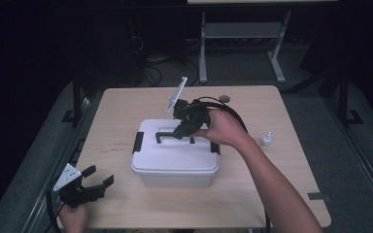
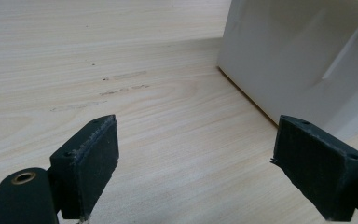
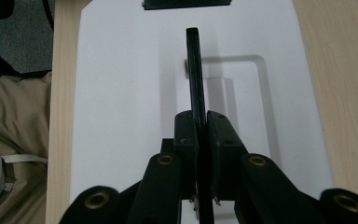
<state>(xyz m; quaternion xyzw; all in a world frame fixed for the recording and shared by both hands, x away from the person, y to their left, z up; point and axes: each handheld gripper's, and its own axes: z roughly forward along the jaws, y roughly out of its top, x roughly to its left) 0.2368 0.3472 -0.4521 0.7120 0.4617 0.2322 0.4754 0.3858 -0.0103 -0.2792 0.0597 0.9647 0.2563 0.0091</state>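
Right gripper (image 1: 183,127) clamps the thin black carry handle (image 3: 195,74) atop the white lidded plastic box (image 1: 175,162) at frame centre, rigid, probably light, while left gripper (image 1: 97,180) gapes wide, lower left.

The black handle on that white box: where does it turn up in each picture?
High view: the black handle stands on the white box lid, centre, with the right claw shut on it.
Left gripper view: not in it.
Right gripper view: a thin black bar, upper centre.
Shared landmark: the white box.
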